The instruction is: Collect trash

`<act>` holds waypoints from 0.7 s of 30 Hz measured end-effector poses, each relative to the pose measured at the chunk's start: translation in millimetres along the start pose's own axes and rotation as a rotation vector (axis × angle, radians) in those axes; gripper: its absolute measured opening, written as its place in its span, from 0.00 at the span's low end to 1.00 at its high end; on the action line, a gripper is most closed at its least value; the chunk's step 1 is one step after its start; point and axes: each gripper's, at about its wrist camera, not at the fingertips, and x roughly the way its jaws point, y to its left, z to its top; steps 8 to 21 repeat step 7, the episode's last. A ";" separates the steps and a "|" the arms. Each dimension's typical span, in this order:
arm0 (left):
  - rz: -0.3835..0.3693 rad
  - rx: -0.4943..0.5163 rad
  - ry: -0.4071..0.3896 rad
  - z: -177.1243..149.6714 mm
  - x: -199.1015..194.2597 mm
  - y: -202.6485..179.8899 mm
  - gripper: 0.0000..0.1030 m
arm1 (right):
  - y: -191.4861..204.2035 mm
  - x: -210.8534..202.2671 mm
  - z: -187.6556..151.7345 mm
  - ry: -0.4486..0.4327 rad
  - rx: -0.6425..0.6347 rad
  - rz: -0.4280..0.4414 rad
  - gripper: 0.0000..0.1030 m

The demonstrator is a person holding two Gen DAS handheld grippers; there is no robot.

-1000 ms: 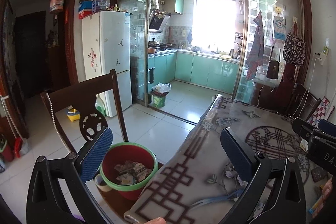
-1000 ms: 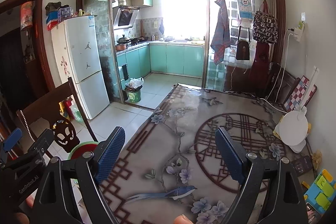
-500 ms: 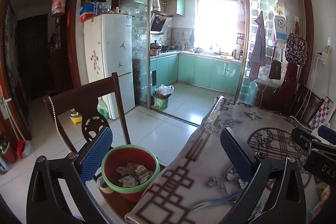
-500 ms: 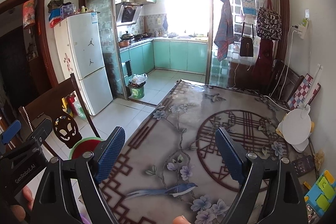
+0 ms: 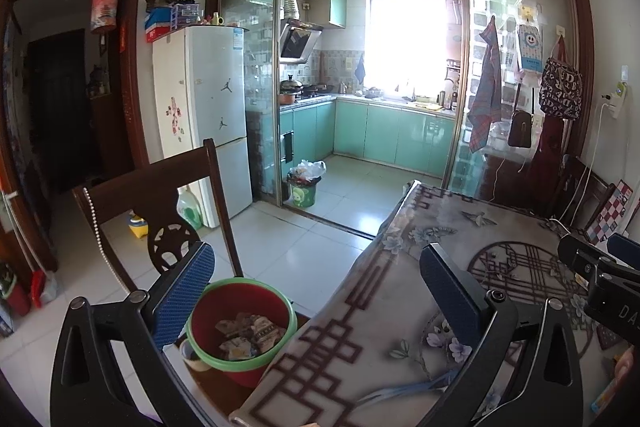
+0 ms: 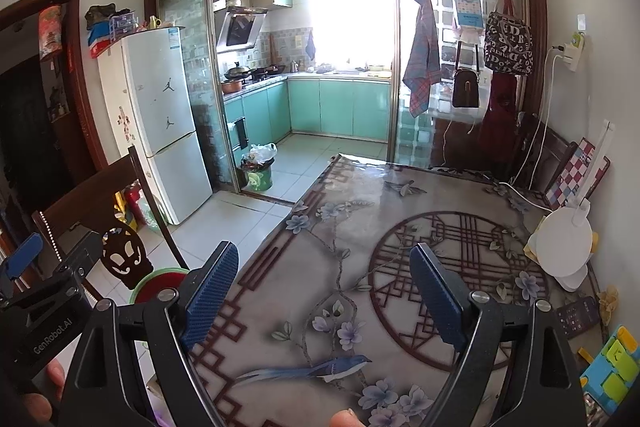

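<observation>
Two tongs are hanging spread and empty: the left tongs (image 5: 316, 283) are hovering over the worktop (image 5: 384, 311) edge, the right tongs (image 6: 324, 287) over its middle. Several crumpled wrappers (image 5: 250, 333) are lying in the bin (image 5: 240, 331), which is sitting on the chair (image 5: 160, 195) seat just beside the worktop. No loose trash is showing on the patterned cloth, so collecting looks mostly done; the clutter at the right edge, near the lamp (image 6: 564, 247), is perhaps still needing a check.
</observation>
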 end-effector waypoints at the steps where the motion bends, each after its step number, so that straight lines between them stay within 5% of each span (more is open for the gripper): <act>1: 0.001 0.004 0.006 -0.8 2.1 -1.6 1.00 | -0.9 1.2 0.4 0.002 0.002 -0.002 0.85; 7: -0.058 0.068 0.076 -7.0 23.6 -26.2 1.00 | -15.4 16.9 -3.4 0.030 0.029 -0.021 0.85; 21: -0.058 0.068 0.076 -7.0 23.6 -26.2 1.00 | -15.4 16.9 -3.4 0.030 0.029 -0.021 0.85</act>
